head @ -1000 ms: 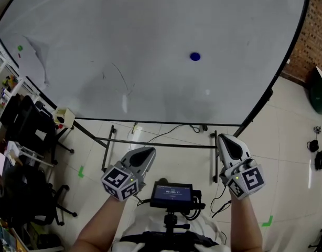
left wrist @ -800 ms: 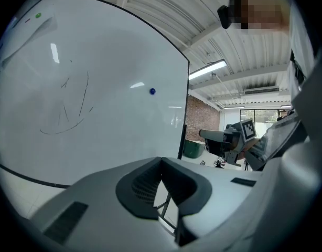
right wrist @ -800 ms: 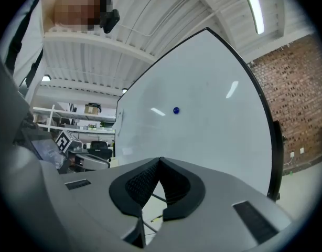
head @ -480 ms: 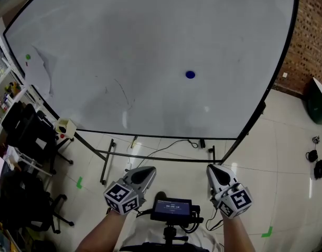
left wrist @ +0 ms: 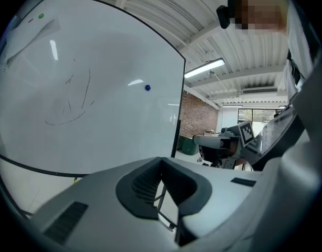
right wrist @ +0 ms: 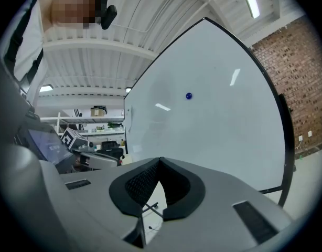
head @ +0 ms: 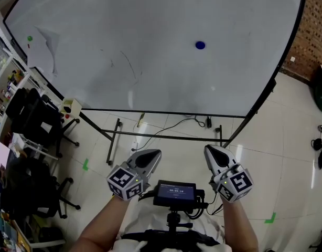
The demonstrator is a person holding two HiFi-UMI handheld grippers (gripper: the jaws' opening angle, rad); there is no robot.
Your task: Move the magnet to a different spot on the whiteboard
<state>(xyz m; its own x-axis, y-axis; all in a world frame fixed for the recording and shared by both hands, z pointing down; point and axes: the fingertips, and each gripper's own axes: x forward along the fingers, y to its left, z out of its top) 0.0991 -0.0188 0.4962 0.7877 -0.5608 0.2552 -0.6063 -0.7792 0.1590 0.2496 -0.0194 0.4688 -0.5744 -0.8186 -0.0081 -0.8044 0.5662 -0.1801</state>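
1. The magnet, a small blue disc, sits on the whiteboard, right of centre and fairly high up. It is well apart from both grippers.
2. The left hand-held gripper is held low in front of the person's body, its jaws closed together with nothing between them.
3. The right hand-held gripper is just as low and likewise closed and empty.
4. I'd judge the magnet to be light, hard and smooth. It stands only a little proud of the board, so there is just a thin rim to catch.
5. The place to take it looks to be across two opposite edges of that rim, with the pads close against the board. A shallow pinch could slip off.
6. It will cling to the board, so tipping it up at one edge or sliding it will likely go easier than a straight pull.
7. There is plenty of bare board around it. Faint pen marks and a paper lie towards the left.
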